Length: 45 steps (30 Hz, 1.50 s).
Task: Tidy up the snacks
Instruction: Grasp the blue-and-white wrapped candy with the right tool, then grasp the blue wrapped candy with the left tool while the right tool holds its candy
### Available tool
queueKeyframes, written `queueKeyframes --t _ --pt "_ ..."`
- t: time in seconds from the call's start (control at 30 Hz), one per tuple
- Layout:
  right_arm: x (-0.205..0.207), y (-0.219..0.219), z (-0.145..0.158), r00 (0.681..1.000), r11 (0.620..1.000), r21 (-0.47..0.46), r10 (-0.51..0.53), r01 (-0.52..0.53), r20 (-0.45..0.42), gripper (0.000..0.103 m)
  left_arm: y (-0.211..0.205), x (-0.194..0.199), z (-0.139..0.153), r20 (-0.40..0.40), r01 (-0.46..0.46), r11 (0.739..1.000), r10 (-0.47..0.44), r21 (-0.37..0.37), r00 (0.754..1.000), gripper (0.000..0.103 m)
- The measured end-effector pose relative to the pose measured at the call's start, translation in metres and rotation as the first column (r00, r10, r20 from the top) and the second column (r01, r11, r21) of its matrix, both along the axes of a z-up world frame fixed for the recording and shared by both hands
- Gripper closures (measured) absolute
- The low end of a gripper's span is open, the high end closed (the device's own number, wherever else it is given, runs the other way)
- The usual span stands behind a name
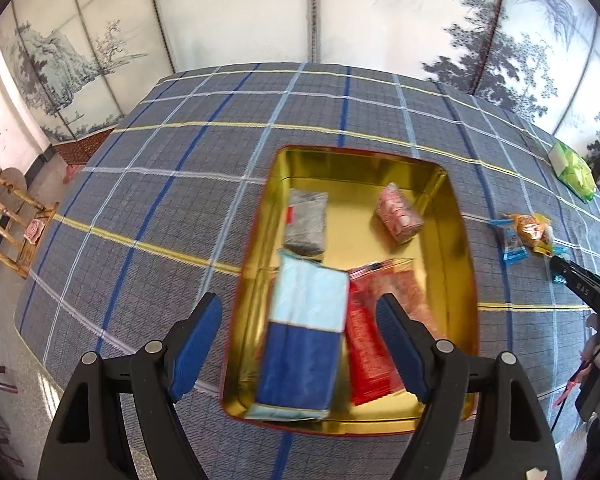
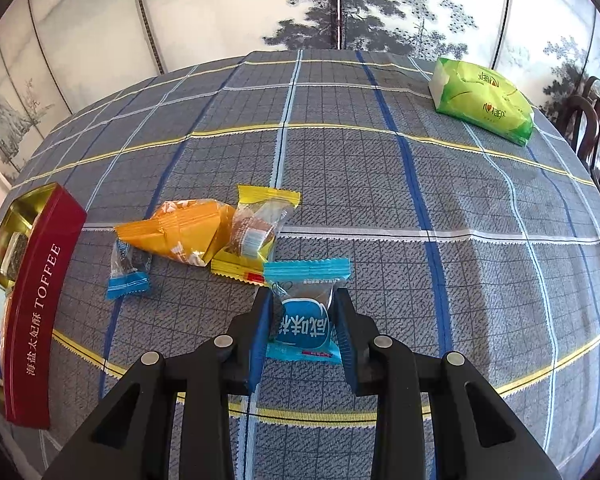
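Observation:
An open gold-lined tin (image 1: 456, 216) with a red TOFFEE wall (image 2: 40, 300) holds a grey packet (image 1: 306, 222), a pink packet (image 1: 398, 214), a red packet (image 1: 370, 340) and a blue-and-pale-blue packet (image 1: 304, 340). My left gripper (image 1: 298, 302) hovers open above the tin's near end, holding nothing. My right gripper (image 2: 302, 300) stands low over the cloth with a blue-wrapped snack (image 2: 304, 320) lying between its pads; a thin gap shows at the left pad. Just beyond lie a yellow packet (image 2: 256, 236), an orange packet (image 2: 184, 230) and a small blue packet (image 2: 126, 272).
A plaid cloth (image 2: 380, 200) covers the table. A green tissue pack (image 2: 484, 100) lies at the far right corner. Dark chairs (image 2: 596, 132) stand off the right edge and a wooden chair (image 1: 12, 216) off the left. A painted screen stands behind the table.

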State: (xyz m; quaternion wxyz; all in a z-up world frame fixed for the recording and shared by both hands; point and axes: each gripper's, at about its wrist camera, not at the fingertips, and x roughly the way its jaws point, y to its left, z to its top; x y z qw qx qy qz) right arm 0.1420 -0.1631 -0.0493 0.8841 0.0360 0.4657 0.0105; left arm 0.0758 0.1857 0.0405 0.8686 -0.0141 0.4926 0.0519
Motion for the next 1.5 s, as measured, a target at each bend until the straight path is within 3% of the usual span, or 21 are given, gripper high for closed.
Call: queueKeyframes --t 0.23,0.47,0.73,0.83,0.97,1.13,1.3,1.5 --pt "-0.001 -0.004 -0.001 0.998 1.0 -0.029 0.012 -0.01 0.067 0.072 -0.049 0.02 0.005 0.005 0.085 0.996 -0.085 -0.038 0.996 0.026" --pt "0.001 -0.046 -0.002 0.992 0.993 -0.102 -0.054 0.066 0.115 0.073 -0.113 0.043 -0.001 -0.009 0.194 0.976 -0.196 -0.096 0.981 0.026" --pt "0.001 -0.098 -0.003 0.983 0.988 -0.062 -0.134 0.143 0.129 0.073 -0.173 0.057 -0.02 -0.018 0.305 0.947 -0.308 -0.097 0.951 0.03" --pt "0.001 -0.11 -0.005 0.98 0.987 -0.01 -0.157 0.16 0.123 0.073 -0.183 0.064 -0.031 -0.055 0.303 0.944 -0.312 -0.126 0.948 0.043" --pt "0.003 -0.111 -0.006 0.982 0.988 -0.012 -0.151 0.154 0.116 0.072 -0.192 0.079 -0.044 -0.08 0.288 0.944 -0.304 -0.162 0.949 0.056" --pt "0.003 -0.11 -0.006 0.984 0.99 -0.008 -0.142 0.144 0.111 0.071 -0.197 0.097 -0.055 -0.098 0.26 0.942 -0.285 -0.211 0.953 0.059" --pt "0.004 -0.11 -0.007 0.984 0.99 -0.006 -0.139 0.14 0.11 0.07 -0.2 0.111 -0.061 -0.109 0.249 0.944 -0.276 -0.215 0.955 0.06" --pt "0.004 -0.109 -0.007 0.984 0.99 -0.001 -0.139 0.14 0.111 0.069 -0.202 0.126 -0.07 -0.131 0.235 0.945 -0.269 -0.23 0.954 0.068"
